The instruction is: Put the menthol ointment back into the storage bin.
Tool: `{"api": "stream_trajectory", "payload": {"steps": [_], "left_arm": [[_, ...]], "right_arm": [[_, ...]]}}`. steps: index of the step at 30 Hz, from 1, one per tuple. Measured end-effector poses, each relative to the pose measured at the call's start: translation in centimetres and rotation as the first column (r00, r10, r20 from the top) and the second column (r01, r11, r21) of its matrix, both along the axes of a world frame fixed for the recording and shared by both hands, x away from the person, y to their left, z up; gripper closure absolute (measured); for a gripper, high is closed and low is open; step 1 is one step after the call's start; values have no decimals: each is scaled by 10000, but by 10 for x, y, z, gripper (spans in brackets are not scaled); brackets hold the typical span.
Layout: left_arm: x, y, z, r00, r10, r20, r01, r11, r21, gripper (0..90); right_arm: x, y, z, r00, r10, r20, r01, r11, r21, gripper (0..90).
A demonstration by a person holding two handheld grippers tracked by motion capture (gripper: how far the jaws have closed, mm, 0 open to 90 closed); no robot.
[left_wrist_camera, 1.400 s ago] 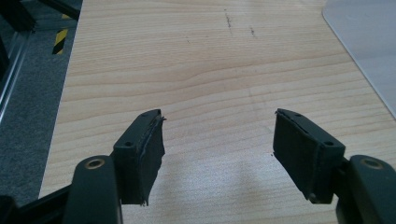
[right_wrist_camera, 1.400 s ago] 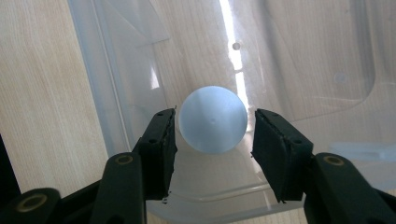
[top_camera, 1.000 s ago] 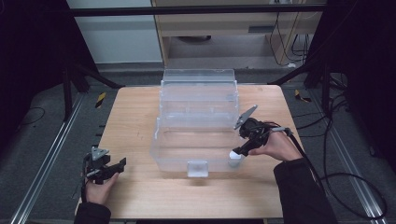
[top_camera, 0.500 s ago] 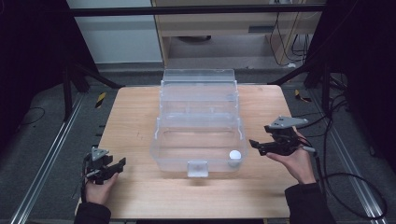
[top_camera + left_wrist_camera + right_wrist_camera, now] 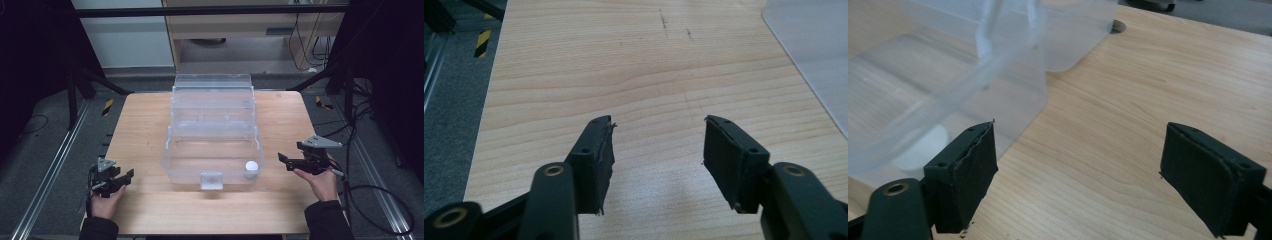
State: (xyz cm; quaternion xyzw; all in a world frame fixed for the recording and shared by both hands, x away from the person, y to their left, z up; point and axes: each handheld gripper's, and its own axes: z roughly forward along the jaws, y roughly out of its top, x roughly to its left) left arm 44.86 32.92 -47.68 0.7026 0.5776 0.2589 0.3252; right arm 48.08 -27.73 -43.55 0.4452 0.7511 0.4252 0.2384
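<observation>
Clear plastic forms the open storage box (image 5: 212,135) at the middle of the wooden table (image 5: 150,210), and we see a small white ball (image 5: 251,166) in its near right corner. Our left gripper (image 5: 122,180) rests near the table's left edge, jaws apart; our right gripper (image 5: 283,161) sits beside the box, jaws wide and empty

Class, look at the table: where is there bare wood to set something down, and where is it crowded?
Bare wood runs along the table's left side, between its edge and the clear box, ahead of the left gripper. A narrower strip lies right of the box, ahead of the right gripper. The near edge between the two hands is free too. The middle is crowded: the box fills it, a white ball inside.
</observation>
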Motion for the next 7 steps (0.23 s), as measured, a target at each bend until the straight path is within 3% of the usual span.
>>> {"api": "stream_trajectory", "payload": {"steps": [4,7], "left_arm": [[1,2,-1,9998,165,73,-165,9999,28,376],[2,4,-2,9997,236,117,-236,9997,-12,342]], "right_arm": [[-2,-7,-13,9992,-408,60,407,9992,35,136],[-4,-15,-24,9981,-549,-261,545,9984,-176,134]]}}
